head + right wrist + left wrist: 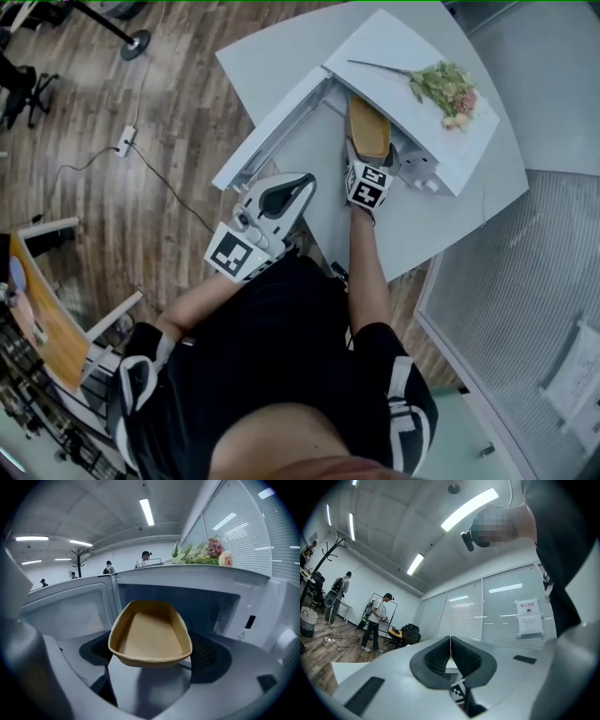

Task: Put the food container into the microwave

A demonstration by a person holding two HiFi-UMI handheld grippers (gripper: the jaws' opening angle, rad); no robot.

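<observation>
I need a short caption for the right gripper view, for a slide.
Right gripper holds the tan food container at the open microwave, flowers on top.

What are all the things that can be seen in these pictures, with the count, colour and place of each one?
food container: one, tan, empty, at the microwave's open mouth
microwave: one, white, on the table, door open
flowers: one bunch, pink and green, on top of the microwave
table: one, white, under the microwave
power strip: one, white, on the wood floor
people: several, far back in the room
left gripper: one, white, jaws together, empty
right gripper: one, white, shut on the food container
</observation>
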